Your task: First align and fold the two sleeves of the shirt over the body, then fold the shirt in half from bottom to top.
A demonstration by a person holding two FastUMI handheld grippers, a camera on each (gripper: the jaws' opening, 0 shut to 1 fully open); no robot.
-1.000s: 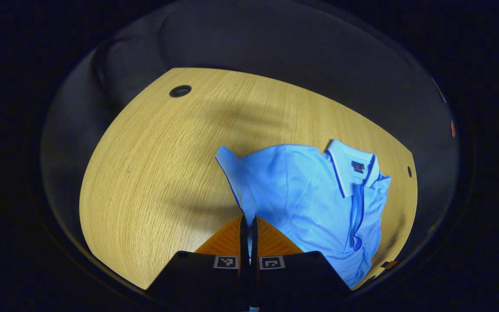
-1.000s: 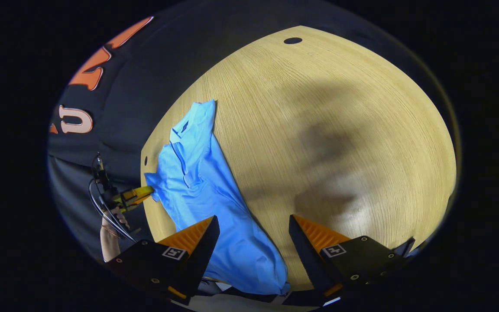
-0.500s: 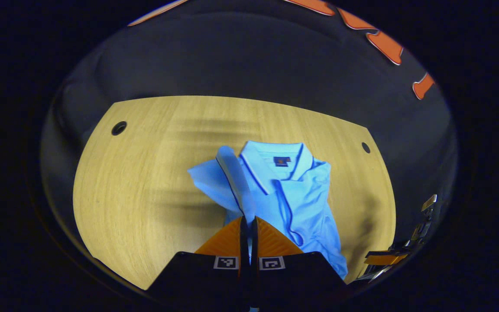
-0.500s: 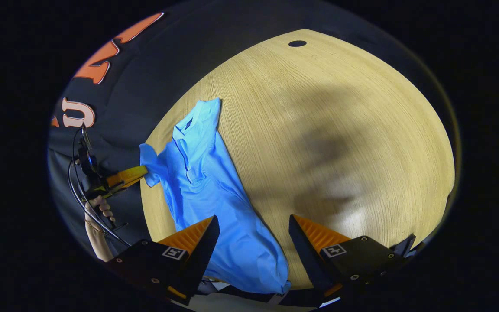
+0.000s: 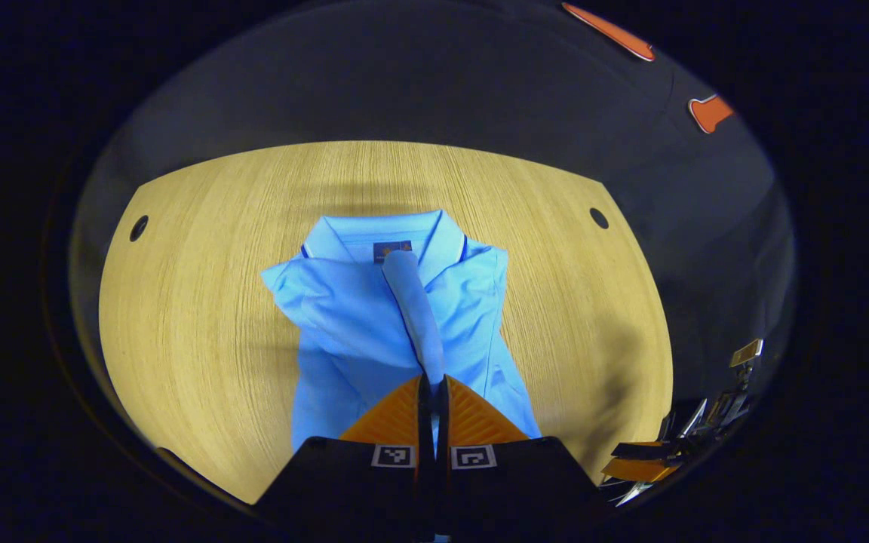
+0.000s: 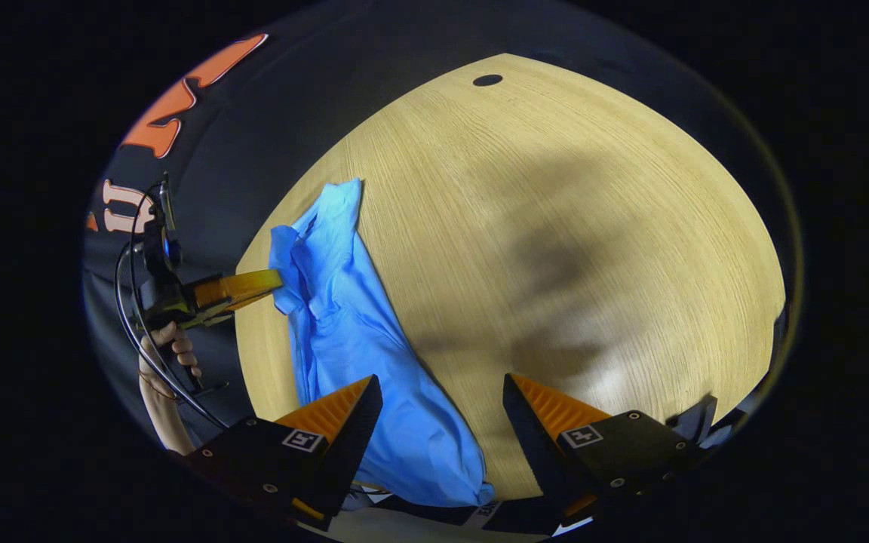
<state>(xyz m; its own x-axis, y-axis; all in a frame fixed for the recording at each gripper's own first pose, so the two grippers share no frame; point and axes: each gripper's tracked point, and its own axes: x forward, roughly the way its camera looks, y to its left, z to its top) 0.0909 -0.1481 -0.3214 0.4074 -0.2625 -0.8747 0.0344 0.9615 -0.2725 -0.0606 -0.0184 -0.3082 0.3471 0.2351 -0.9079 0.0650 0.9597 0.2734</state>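
Soft matt knit cloth on the blue polo shirt (image 5: 344,324), creased, with a flat smooth collar (image 5: 385,235). Pale wood-grain tabletop (image 5: 201,302), fine straight lines, satin sheen. Ridged, grooved faces on the left gripper (image 5: 432,392) fingers (image 5: 472,418); matt black plastic behind them.

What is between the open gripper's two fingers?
In the right gripper view, the open right gripper has the blue shirt's lower part and bare wooden table between its fingers; neither finger presses the cloth.
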